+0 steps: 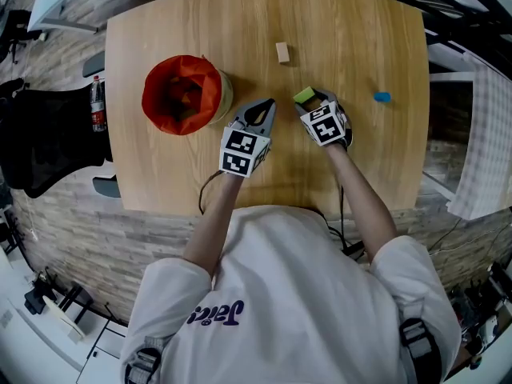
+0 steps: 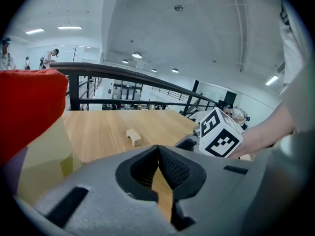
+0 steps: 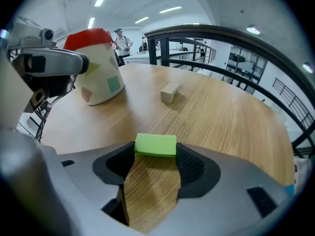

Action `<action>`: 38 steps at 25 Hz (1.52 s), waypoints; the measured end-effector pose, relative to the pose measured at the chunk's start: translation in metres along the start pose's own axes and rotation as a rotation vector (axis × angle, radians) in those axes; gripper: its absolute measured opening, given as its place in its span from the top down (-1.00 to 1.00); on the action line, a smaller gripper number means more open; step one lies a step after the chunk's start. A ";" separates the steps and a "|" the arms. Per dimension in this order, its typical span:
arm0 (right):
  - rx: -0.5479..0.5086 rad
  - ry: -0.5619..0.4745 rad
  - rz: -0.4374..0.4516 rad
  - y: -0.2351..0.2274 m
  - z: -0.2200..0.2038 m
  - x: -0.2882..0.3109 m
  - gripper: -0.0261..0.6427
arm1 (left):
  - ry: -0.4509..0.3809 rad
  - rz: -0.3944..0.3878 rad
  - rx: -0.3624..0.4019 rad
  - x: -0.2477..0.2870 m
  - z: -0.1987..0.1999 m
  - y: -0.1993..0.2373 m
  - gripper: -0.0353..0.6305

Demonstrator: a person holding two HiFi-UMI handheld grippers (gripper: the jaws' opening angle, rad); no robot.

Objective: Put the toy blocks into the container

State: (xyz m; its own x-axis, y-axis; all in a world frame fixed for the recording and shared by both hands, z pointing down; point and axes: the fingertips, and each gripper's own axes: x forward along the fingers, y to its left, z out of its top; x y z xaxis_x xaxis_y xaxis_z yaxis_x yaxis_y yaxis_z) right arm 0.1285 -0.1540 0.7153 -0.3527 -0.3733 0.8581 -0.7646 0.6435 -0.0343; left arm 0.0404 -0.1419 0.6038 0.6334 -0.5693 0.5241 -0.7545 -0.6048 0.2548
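Observation:
A lime-green block lies on the wooden table, right between the tips of my right gripper; it fills the gap and both pads touch its ends. My left gripper hovers just left of it, tips together, holding nothing. The container, a cream cup with a red lining, stands upright at the left. A tan block lies further back, and a small blue block lies to the right.
A bottle and a black bag sit off the table's left edge. A dark railing runs beyond the far edge. Bare wood lies between the container and the two grippers.

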 end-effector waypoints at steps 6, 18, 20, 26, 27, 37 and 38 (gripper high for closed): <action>0.007 -0.092 -0.002 0.003 0.026 -0.032 0.13 | -0.048 0.008 0.002 -0.017 0.014 -0.001 0.86; -0.148 -0.392 0.118 0.088 0.156 -0.113 0.13 | -0.226 0.157 -0.056 -0.122 0.054 0.032 0.86; -0.244 -0.429 0.191 0.119 0.181 -0.119 0.13 | -0.258 0.195 -0.062 -0.142 0.059 0.042 0.86; -0.437 -0.449 0.280 0.185 0.237 -0.109 0.13 | -0.308 0.306 -0.100 -0.193 0.053 0.076 0.86; -0.466 -0.445 0.287 0.193 0.244 -0.105 0.13 | -0.310 0.323 -0.114 -0.199 0.050 0.082 0.86; -0.656 -0.351 0.292 0.219 0.260 -0.077 0.13 | -0.328 0.370 -0.158 -0.225 0.037 0.107 0.86; -0.641 -0.357 0.292 0.216 0.258 -0.082 0.13 | -0.326 0.362 -0.154 -0.223 0.038 0.105 0.86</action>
State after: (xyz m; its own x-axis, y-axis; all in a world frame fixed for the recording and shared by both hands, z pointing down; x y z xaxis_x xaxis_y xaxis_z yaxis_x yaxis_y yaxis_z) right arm -0.1472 -0.1572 0.5055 -0.7260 -0.2520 0.6399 -0.1926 0.9677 0.1625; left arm -0.1738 -0.0999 0.4830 0.3291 -0.8859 0.3268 -0.9365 -0.2618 0.2334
